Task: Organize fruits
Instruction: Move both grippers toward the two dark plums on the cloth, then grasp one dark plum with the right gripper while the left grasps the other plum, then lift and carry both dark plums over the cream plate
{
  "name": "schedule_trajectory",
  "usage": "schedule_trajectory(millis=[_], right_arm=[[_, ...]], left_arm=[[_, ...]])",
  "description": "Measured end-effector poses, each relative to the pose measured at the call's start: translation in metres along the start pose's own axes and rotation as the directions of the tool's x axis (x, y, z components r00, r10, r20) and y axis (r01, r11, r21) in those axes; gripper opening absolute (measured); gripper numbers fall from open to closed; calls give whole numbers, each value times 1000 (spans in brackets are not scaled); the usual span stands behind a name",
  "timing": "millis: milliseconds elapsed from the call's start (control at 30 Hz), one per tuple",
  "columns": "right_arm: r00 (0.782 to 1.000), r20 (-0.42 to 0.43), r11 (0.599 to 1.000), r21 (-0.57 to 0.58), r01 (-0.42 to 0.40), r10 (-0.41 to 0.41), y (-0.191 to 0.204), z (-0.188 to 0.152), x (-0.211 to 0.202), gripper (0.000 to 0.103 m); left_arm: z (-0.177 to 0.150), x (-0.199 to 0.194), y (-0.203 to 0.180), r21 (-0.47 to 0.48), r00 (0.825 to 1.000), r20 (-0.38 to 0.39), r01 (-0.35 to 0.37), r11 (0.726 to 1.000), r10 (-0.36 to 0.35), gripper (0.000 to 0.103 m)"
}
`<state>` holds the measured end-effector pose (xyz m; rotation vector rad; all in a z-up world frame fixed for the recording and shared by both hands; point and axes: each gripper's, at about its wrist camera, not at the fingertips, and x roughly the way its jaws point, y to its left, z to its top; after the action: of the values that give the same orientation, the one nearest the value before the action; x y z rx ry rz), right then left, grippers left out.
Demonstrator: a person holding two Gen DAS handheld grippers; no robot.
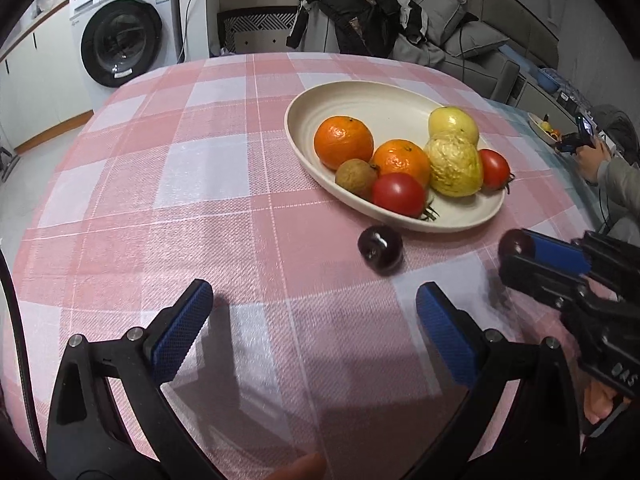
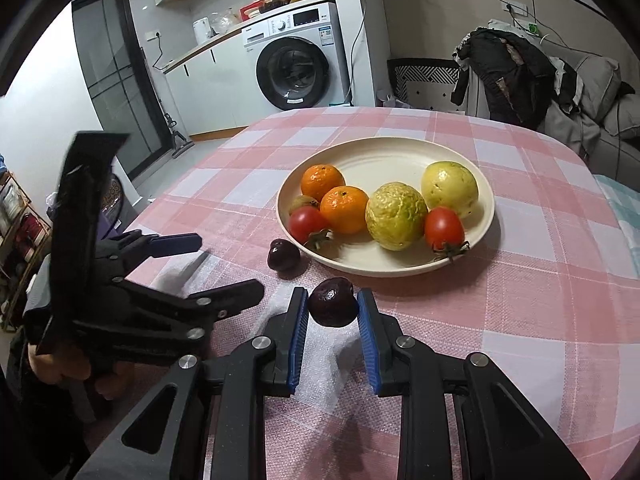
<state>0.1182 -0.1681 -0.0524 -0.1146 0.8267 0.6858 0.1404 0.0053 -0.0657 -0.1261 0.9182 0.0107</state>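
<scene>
Two dark cherries [image 2: 283, 255] (one [image 2: 333, 307] gripped), seven plated fruits [image 2: 396, 215]

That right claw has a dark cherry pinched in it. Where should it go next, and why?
Probably forward over the plate to set it down. The right gripper is shut on a cherry lifted off the cloth, and the other fruit already sits in that plate. A second cherry waits beside it.
</scene>
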Motion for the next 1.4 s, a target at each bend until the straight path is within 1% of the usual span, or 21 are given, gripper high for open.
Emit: schedule_trajectory(millis=[100,267,433,533,600,667,700,733,767,800,867,967,1067,1233,1400], right_arm=[[1000,5,1000,5,-1,1,-2,0,-1,26],[1000,12,1000,5,12,-12,-4,1,-4,26],[999,10,999,30,32,-32,-14,1,-3,26],[999,12,999,40,32,-33,-17,1,-4,26],[999,11,999,40,36,-37,-17,1,-4,26],[999,13,999,39,35,-36,-17,2,-4,26],[999,13,999,39,34,-35,-17,2,-5,26],[999,13,999,39,33,-33,-18,2,-5,26],[999,13,999,39,31,-32,-18,2,-4,26],[999,13,999,39,31,-32,-18,2,-4,26],[999,13,999,40,28,-29,-19,2,-4,26],[1000,13,999,43,28,-28,-20,2,-4,26],[999,13,998,47,31,-31,-21,2,-4,26],[999,23,998,52,35,-36,-22,2,-6,26],[998,45,997,69,39,-42,-26,5,-9,26]], left_arm=[[5,5,1,-10,1000,-4,3,1000,-3,99],[8,8,-2,4,1000,3,-9,1000,9,83],[9,8,-6,20,1000,13,10,1000,-10,68],[10,9,-10,38,1000,13,12,999,-13,66],[11,10,-12,44,1000,13,23,999,-23,64],[12,10,-14,53,999,15,37,998,-38,54],[12,11,-15,55,999,16,42,998,-43,53],[13,11,-17,59,999,17,50,997,-51,48],[13,11,-18,66,998,19,65,996,-66,41],[12,11,-20,75,997,19,77,994,-78,38],[11,9,-23,90,995,19,98,991,-100,23],[9,5,-26,108,992,34,116,987,-120,23],[8,4,-27,113,993,32,113,987,-117,23],[3,-6,-23,106,989,48,134,985,-140,23],[5,-22,-19,92,982,91,159,983,-167,23]])
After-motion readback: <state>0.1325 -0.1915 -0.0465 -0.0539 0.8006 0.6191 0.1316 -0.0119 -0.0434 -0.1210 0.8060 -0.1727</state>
